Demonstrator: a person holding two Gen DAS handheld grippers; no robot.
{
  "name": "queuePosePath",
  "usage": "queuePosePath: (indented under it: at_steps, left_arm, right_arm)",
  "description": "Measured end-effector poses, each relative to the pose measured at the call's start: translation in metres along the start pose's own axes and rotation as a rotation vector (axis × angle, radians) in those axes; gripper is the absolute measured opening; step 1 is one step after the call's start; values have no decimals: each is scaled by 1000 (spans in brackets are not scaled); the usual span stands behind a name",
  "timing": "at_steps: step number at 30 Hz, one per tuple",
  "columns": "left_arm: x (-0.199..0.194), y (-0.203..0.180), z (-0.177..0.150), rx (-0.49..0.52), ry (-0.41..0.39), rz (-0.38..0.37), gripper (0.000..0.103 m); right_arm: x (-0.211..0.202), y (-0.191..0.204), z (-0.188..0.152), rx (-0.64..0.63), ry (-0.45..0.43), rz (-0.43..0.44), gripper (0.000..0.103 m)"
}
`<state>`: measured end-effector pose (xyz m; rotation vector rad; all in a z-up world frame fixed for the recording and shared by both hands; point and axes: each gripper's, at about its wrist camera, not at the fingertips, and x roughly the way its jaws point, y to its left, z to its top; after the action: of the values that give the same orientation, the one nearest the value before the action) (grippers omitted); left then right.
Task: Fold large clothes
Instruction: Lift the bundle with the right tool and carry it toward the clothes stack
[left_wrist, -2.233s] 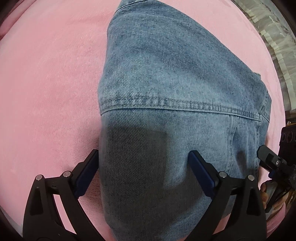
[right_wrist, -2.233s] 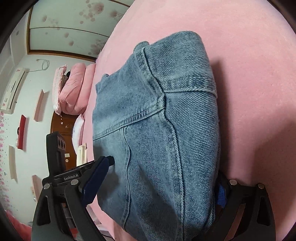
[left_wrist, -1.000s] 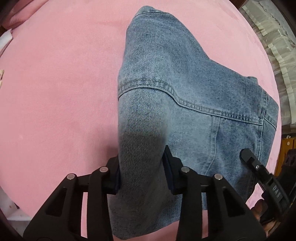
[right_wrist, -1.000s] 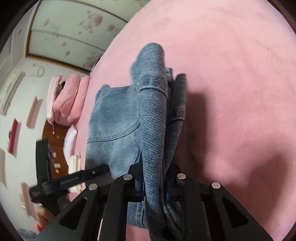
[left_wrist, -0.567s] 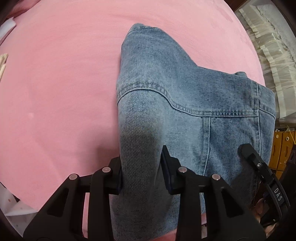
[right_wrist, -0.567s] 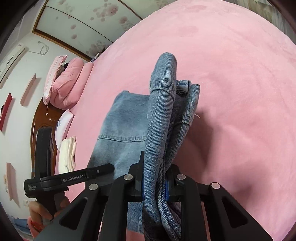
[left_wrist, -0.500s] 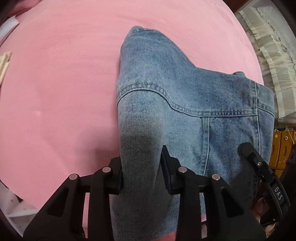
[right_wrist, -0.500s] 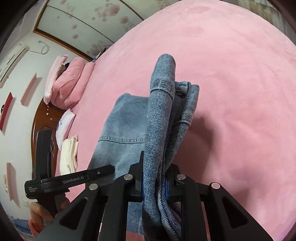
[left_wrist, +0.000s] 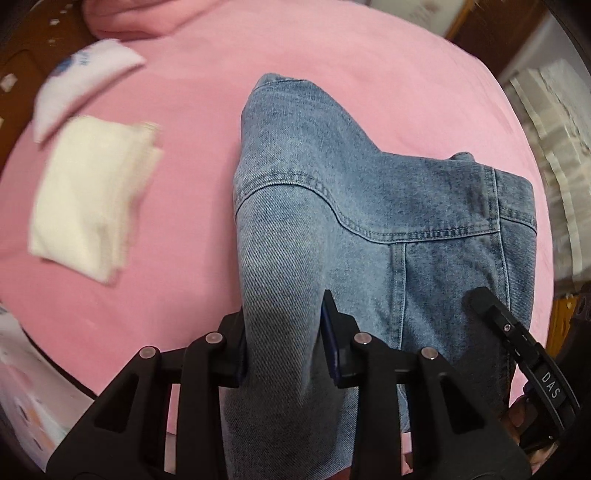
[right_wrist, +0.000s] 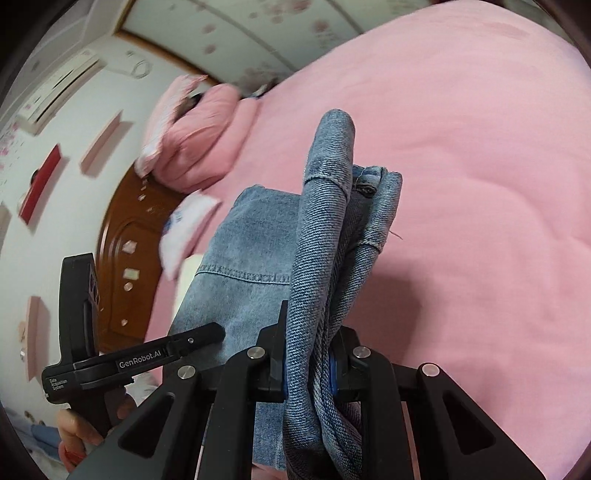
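Left wrist view: we see our left tool (left_wrist: 282, 334) clamped on a thick fold of the blue denim garment (left_wrist: 369, 206), held above the pink bed cover (left_wrist: 192, 96). Our right tool (right_wrist: 308, 363) pinches its bunched layers. A folded cream cloth (left_wrist: 92, 199) lies to the left on the bed.

Count: 1 denim garment (left_wrist: 369, 221), 2 grippers on it, left (left_wrist: 282, 343) and right (right_wrist: 308, 365), each clamped on a bunched denim edge. On the pink bed (left_wrist: 184, 92) left of the denim: 2 other folded pieces, 1 cream (left_wrist: 88, 199) just beside 1 white with blue print (left_wrist: 81, 77). Past the denim at the head of the bed: 1 stack of pink pillows (right_wrist: 192, 133); how many are in the stack is unclear.
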<state>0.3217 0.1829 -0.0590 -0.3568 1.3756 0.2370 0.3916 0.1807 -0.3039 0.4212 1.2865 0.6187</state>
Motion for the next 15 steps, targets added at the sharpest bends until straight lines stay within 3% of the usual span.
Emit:
queuePosePath:
  at_steps: [4, 8, 11, 14, 15]
  left_arm:
    - [-33, 80, 34, -35, -65, 61, 28]
    - [-69, 168, 76, -41, -150, 189, 28]
    - [-91, 269, 70, -39, -194, 261, 28]
    - [-100, 328, 93, -43, -217, 351, 28]
    - [-105, 357, 65, -44, -221, 369, 28]
  right_arm:
    - [58, 82, 7, -91, 17, 80, 14]
    - [119, 160, 8, -160, 30, 181, 14]
    - [166, 222, 0, -210, 36, 244, 14]
    - [206, 274, -15, -232, 32, 264, 14]
    - [218, 291, -26, -243, 29, 261, 14]
